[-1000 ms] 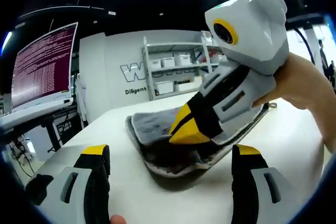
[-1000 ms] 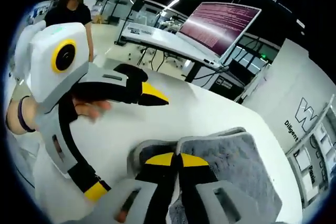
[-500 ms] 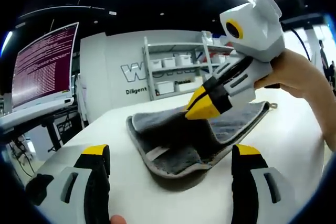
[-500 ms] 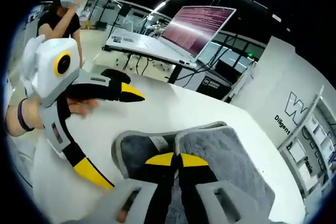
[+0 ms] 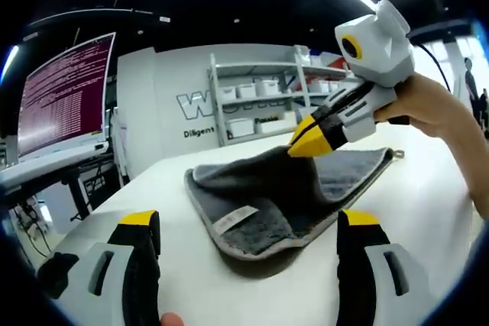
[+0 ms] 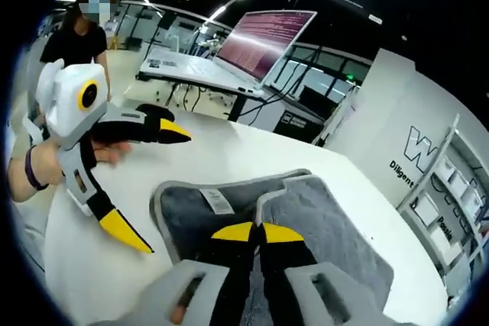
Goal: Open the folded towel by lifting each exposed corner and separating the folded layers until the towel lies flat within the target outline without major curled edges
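Observation:
A grey towel (image 5: 263, 188) lies on the white table (image 5: 252, 288), partly unfolded, with a white label (image 5: 235, 221) showing on its lower layer. My right gripper (image 5: 309, 143) comes in from the right, shut on the upper layer and holding it raised off the layer below. My left gripper (image 5: 246, 223) stands wide open in front of the towel's near edge, touching nothing. In the right gripper view my right gripper (image 6: 257, 230) is closed on the lifted fold of the towel (image 6: 183, 219), and the left gripper (image 6: 157, 188) hovers open just left of it.
A monitor (image 5: 61, 97) full of text stands beyond the table's left side, also seen as a screen (image 6: 263, 36). White shelves (image 5: 252, 101) with bins line the back wall. A person (image 6: 76, 36) stands far off. A hand (image 5: 435, 112) holds the right gripper.
The right gripper has lifted the towel's top layer up and back to the right, uncovering the lower layer and its label. The left gripper has stayed put and open.

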